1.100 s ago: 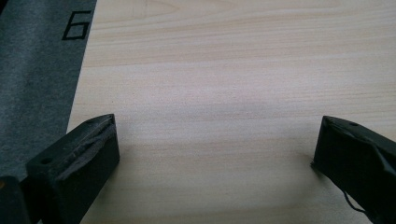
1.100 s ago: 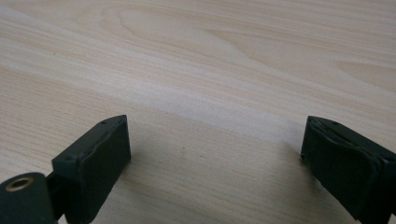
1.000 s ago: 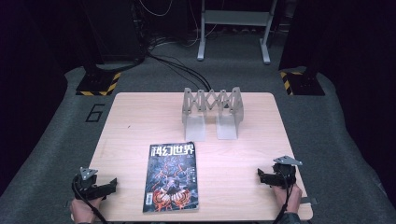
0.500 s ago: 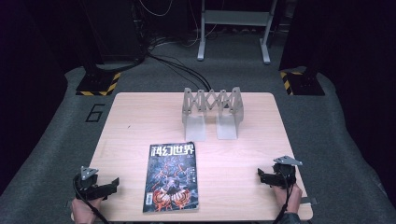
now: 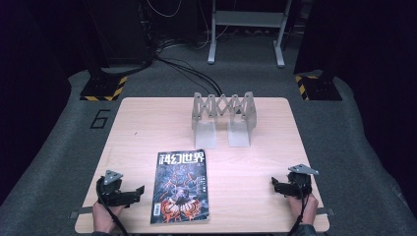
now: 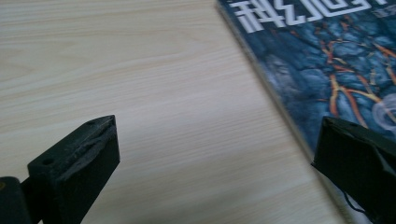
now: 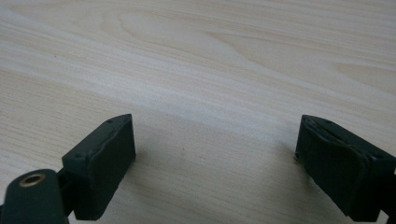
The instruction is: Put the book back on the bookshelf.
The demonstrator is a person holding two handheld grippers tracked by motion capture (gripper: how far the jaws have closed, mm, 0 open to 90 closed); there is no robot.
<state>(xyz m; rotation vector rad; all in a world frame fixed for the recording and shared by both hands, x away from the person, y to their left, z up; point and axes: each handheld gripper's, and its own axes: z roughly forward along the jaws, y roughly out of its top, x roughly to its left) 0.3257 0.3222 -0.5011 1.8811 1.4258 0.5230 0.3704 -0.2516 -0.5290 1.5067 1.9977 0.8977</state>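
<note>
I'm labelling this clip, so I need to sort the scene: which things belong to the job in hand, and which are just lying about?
In the job:
- magazine, flat on the table
- left gripper, open, next to the magazine's edge
- right gripper, open over bare wood

Lying about:
- grey folding rack at the table's far side
- cables on the floor beyond

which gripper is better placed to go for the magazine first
Left, likely. The left gripper sits right beside the magazine, jaws open toward its edge, with the cover already at one jaw in its own view. The right gripper is farther off over bare table.
</note>
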